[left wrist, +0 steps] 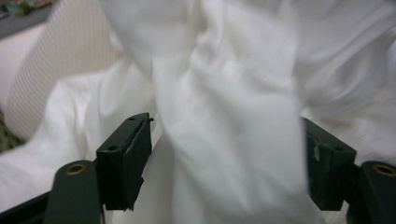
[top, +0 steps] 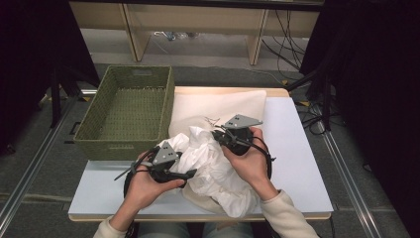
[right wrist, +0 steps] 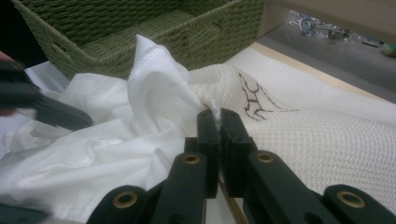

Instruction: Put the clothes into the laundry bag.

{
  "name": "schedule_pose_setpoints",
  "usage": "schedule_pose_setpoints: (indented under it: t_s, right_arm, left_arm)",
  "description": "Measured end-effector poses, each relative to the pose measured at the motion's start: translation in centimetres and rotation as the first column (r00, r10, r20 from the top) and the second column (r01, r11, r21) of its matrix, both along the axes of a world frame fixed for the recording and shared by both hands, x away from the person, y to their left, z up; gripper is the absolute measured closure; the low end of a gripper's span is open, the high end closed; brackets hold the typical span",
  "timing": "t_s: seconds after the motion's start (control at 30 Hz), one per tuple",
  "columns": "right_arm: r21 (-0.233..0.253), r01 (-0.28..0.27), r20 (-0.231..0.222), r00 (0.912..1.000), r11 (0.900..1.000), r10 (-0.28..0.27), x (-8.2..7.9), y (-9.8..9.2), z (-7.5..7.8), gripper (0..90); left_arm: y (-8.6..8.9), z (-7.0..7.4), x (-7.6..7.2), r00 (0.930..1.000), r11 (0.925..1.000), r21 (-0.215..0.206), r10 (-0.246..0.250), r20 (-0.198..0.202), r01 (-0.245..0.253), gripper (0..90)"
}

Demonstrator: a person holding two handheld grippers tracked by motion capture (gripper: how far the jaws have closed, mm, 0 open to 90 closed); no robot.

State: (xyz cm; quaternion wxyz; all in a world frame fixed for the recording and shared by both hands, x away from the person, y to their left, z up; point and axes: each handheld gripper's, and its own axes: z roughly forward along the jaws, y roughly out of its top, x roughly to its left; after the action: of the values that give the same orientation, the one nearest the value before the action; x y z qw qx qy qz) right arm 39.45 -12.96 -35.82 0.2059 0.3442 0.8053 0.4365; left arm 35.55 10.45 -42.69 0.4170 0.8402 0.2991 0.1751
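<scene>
A crumpled white cloth [top: 218, 173] lies bunched at the mouth of a cream mesh bag [top: 218, 106] that bears a brown stitched mark. My right gripper [top: 217, 134] is shut on the bag's rolled edge, and the right gripper view shows the mesh bag [right wrist: 327, 135] pinched between the jaws of my right gripper [right wrist: 218, 122], beside the white cloth [right wrist: 93, 154]. My left gripper [top: 190, 173] sits at the cloth's left side. In its own view, my left gripper [left wrist: 224, 163] stands open with a fold of the white cloth [left wrist: 224, 116] between its jaws.
A green woven basket [top: 119, 148] stands at the back left of the white tabletop [top: 297, 148], just beyond the cloth, and it holds nothing. The basket [right wrist: 210, 32] rises close behind the bag's edge. Bare tabletop lies to the right.
</scene>
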Motion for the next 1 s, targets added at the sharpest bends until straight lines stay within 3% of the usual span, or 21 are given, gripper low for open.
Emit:
schedule_pose_setpoints:
  t_s: [0.03, 0.07, 0.13, 0.23, 0.33, 0.47, 0.53, 0.57, 0.63, 0.7, 0.77, 0.87, 0.9, 0.93, 0.97, 1.0]
  right_arm:
    - [0.004, -0.001, 0.002, 1.0000, 1.000, 0.001, 0.0, 0.0, -0.1, 88.4]
    - [0.008, -0.009, -0.010, 0.9999, 1.000, 0.009, 0.0, 0.0, -0.1, 88.4]
    - [-0.007, -0.015, 0.000, 0.9999, 1.000, 0.015, 0.1, -0.1, 0.0, 88.4]
    - [-0.011, -0.022, -0.003, 0.9997, 1.000, 0.022, 0.1, 0.0, -0.2, 88.4]
    - [-0.010, -0.014, -0.011, 0.9998, 1.000, 0.014, 0.1, 0.0, -0.2, 88.4]
    - [-0.011, -0.009, -0.011, 0.9999, 1.000, 0.009, 0.0, 0.1, -0.2, 88.3]
    - [-0.012, -0.006, -0.005, 1.0000, 1.000, 0.006, 0.1, 0.0, -0.2, 88.3]
    - [-0.009, -0.008, -0.007, 0.9999, 1.000, 0.008, 0.1, 0.0, -0.2, 88.4]
    - [-0.009, -0.010, -0.003, 0.9999, 1.000, 0.010, 0.1, 0.0, -0.2, 88.4]
    - [0.008, 0.007, -0.021, 0.9997, 1.000, -0.007, -0.1, 0.1, -0.2, 88.4]
    - [-0.007, -0.014, 0.006, 0.9999, 1.000, 0.014, 0.0, 0.1, -0.1, 88.5]
    - [0.002, -0.021, 0.018, 0.9996, 1.000, 0.020, -0.3, 0.2, 0.3, 88.7]
    - [0.006, -0.019, 0.022, 0.9996, 1.000, 0.019, -0.4, 0.2, 0.4, 88.7]
    - [0.006, -0.020, 0.026, 0.9995, 1.000, 0.020, -0.5, 0.2, 0.4, 88.7]
    - [0.013, -0.021, 0.026, 0.9994, 1.000, 0.021, -0.5, 0.3, 0.4, 88.7]
    - [0.013, -0.020, 0.021, 0.9996, 1.000, 0.019, -0.6, 0.2, 0.5, 88.7]
  left_arm:
    - [-0.2, -0.8, 0.4, 0.9997, 0.9998, 0.018, -0.005, -0.024, 0.005, 30.8]
    - [-0.5, -1.6, 0.7, 0.9988, 1.0000, 0.008, -0.002, -0.049, 0.002, 33.7]
    - [-1.1, -2.7, 1.0, 0.9984, 0.9998, 0.014, -0.015, -0.054, 0.016, 42.0]
    - [-1.6, -3.1, 1.2, 0.9991, 0.9975, 0.065, -0.024, -0.036, 0.026, 52.4]
    - [-1.6, -3.0, 1.3, 0.9989, 0.9986, 0.051, -0.010, -0.045, 0.012, 65.2]
    - [-1.2, -1.9, 0.7, 0.9973, 0.9984, -0.042, 0.035, -0.065, -0.038, 78.4]
    - [-0.7, -0.9, 0.2, 0.9972, 0.9922, -0.116, 0.039, -0.064, -0.047, 79.7]
    - [-0.5, -0.1, -0.1, 0.9963, 0.9812, -0.183, 0.050, -0.071, -0.062, 80.1]
    - [-0.1, 1.4, -0.6, 0.9969, 0.9632, -0.262, 0.046, -0.063, -0.061, 80.6]
    - [-0.3, 2.9, -1.0, 0.9984, 0.9504, -0.307, 0.039, -0.040, -0.050, 80.9]
    - [-0.9, 3.8, -1.2, 0.9993, 0.9448, -0.326, 0.035, -0.011, -0.036, 80.9]
    - [-2.6, 4.3, -0.6, 0.9995, 0.9509, -0.309, 0.018, 0.025, -0.009, 80.8]
    - [-3.1, 4.2, -0.3, 0.9992, 0.9496, -0.313, 0.029, 0.028, -0.019, 80.6]
    - [-3.5, 4.0, 0.1, 0.9991, 0.9547, -0.297, 0.026, 0.033, -0.015, 80.6]
    - [-4.1, 3.7, 0.6, 0.9988, 0.9546, -0.297, 0.039, 0.031, -0.028, 80.4]
    - [-4.5, 3.2, 1.3, 0.9986, 0.9630, -0.267, 0.044, 0.030, -0.035, 80.3]
